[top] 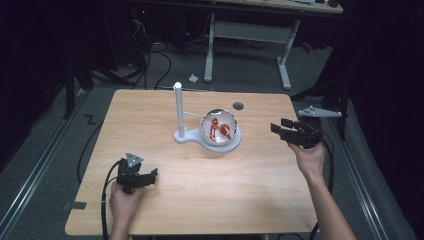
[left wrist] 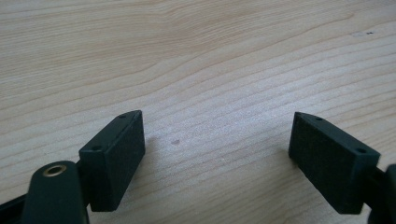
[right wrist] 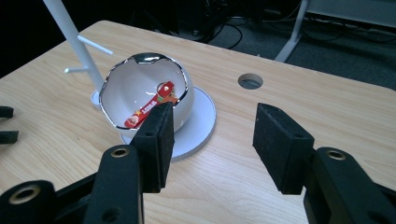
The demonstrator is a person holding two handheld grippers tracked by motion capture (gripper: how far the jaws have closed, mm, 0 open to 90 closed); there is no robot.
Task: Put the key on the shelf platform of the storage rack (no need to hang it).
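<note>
A white eggshell-shaped bowl (top: 218,128) with a silver jagged rim sits on a white round base (top: 234,141) near the table's middle, with a red packet (top: 215,131) and a small red piece (top: 225,130) inside it. In the right gripper view the bowl (right wrist: 135,91) holds the red packet (right wrist: 144,111). A white post (top: 178,109) with side pegs rises from the same base, left of the bowl. My right gripper (top: 278,126) hovers to the right of the bowl, open and empty (right wrist: 212,140). My left gripper (top: 150,175) rests low at the table's front left, open over bare wood (left wrist: 217,154).
The wooden table (top: 200,200) has a round cable hole (top: 238,106) behind the bowl. A grey three-cornered plate (top: 316,112) juts out past the right edge. Beyond the far edge stand a white desk frame (top: 250,35) and cables on the floor.
</note>
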